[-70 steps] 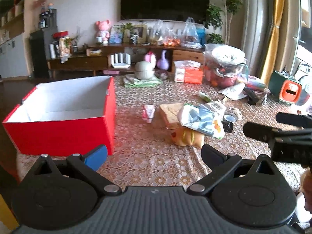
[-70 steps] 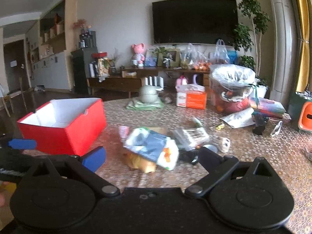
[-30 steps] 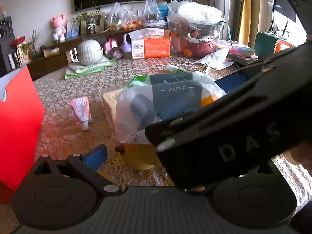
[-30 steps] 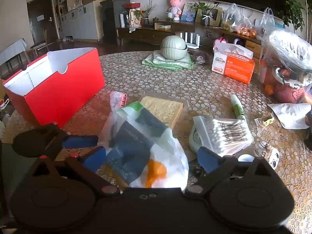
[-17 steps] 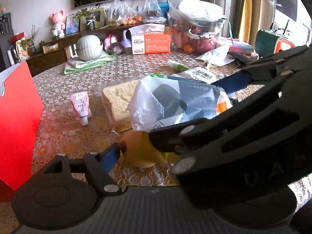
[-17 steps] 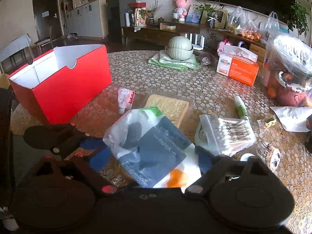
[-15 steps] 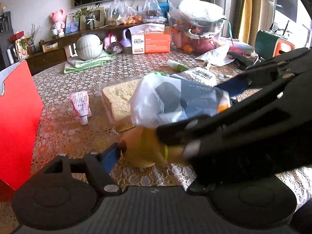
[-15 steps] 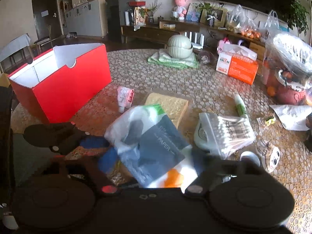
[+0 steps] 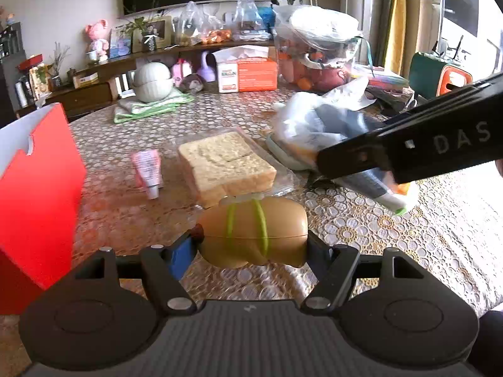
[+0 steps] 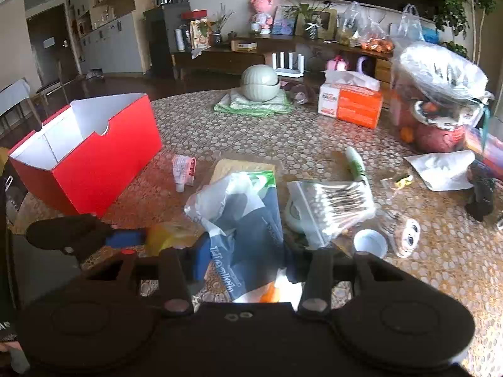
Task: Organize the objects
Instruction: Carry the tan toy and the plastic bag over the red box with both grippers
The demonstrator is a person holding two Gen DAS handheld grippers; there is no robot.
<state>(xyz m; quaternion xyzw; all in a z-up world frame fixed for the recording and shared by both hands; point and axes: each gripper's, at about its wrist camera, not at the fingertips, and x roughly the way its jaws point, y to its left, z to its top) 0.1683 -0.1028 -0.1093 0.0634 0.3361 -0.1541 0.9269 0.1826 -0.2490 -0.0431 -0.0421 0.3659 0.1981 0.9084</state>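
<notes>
- On the patterned counter (image 9: 393, 251): an open red box (image 10: 94, 150) at the left, a pink tube (image 9: 147, 169), a wrapped bread slice (image 9: 226, 163), a cotton-swab pack (image 10: 333, 201) and an orange tissue box (image 10: 352, 103) farther back.
- The left gripper (image 9: 251, 245) is clamped on a tan plastic toy (image 9: 254, 232) ringed with green bands, low over the counter just before the bread.
- The right gripper (image 10: 251, 251) pinches a crumpled white, grey and orange tissue packet (image 10: 248, 220), near the toy's right.
</notes>
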